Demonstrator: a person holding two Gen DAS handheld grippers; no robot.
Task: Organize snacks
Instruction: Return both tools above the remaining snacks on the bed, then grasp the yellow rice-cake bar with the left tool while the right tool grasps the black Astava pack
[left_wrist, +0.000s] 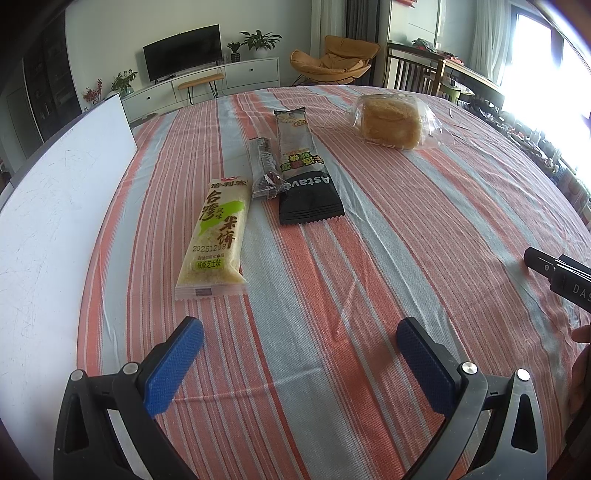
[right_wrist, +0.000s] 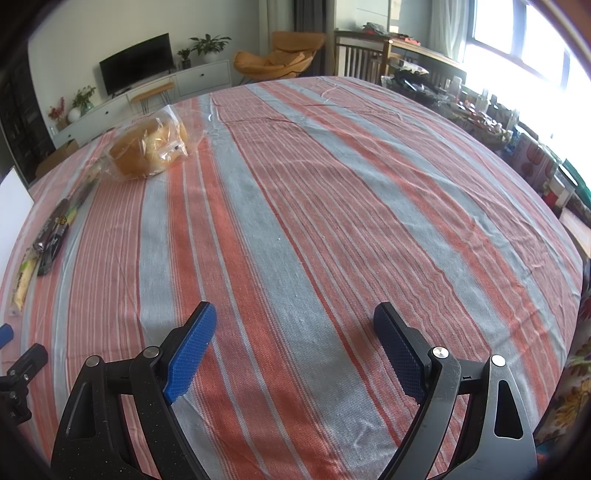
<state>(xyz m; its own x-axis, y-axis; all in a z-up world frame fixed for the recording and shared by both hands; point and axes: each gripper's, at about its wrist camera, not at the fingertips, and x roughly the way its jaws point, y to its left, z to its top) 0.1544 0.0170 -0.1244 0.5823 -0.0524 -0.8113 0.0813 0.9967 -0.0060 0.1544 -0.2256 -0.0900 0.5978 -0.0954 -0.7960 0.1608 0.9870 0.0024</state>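
Left wrist view is showing both tools, left tool (left_wrist: 299, 341) and right tool (right_wrist: 293, 328), hovering open and empty, four snacks (left_wrist: 212, 236) lying loose mid-surface (left_wrist: 388, 258), sorting seemingly not begun.

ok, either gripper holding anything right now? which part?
Nothing held. Left gripper and right gripper are both open over the tablecloth, clear of the snacks.

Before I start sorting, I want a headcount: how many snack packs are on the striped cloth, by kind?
Long flat wrapped bars: 3, the yellow-green rice cracker pack, the slim dark bar and the black-ended Astav pack.
Clear bags of bread: 1, the bread bag.
Total: 4.
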